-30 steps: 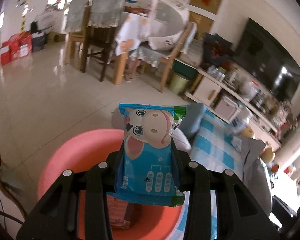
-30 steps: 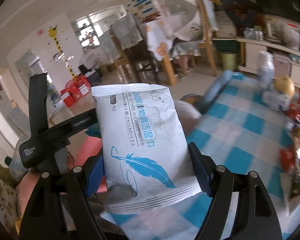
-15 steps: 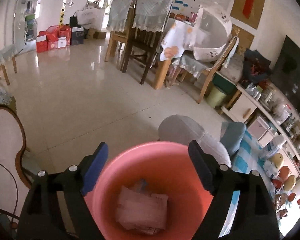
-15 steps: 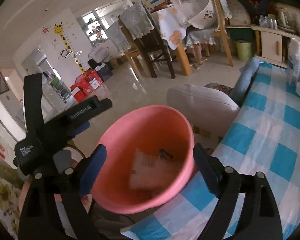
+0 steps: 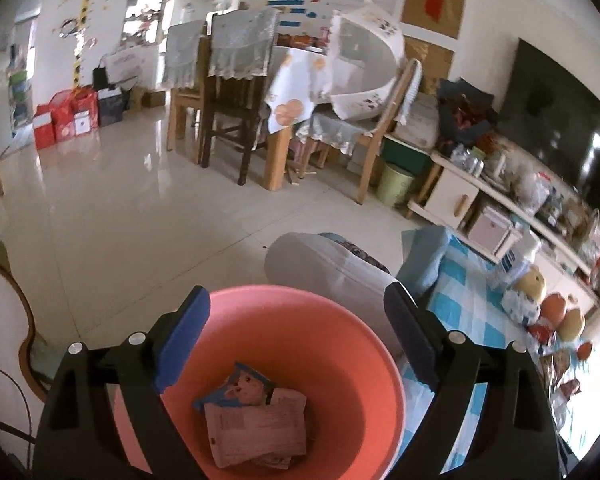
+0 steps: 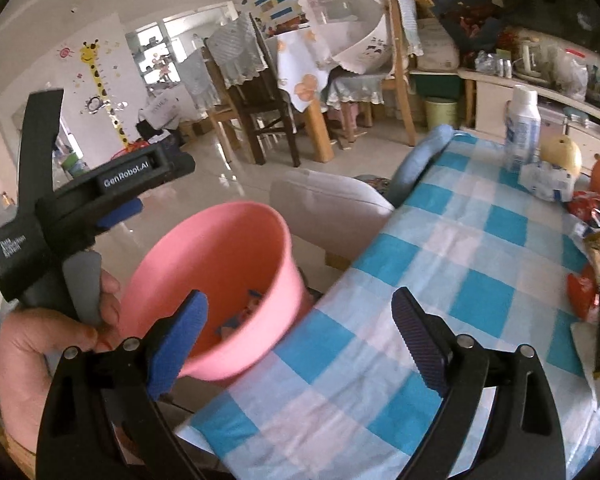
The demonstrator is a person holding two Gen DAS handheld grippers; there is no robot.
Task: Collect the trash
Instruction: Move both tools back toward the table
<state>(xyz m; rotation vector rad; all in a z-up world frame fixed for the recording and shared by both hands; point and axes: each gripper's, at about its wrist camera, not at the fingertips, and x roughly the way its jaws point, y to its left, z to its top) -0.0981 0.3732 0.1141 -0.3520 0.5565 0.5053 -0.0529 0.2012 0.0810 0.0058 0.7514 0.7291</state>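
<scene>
The table carries a soft blue-and-white checked cloth. Beside its edge stands the smooth, round pink plastic bin. Both wrappers, gripped a second ago, now lie crumpled flat on the bin floor, long axes roughly level. The left gripper and right gripper are opening, nothing between the jaws.
</scene>
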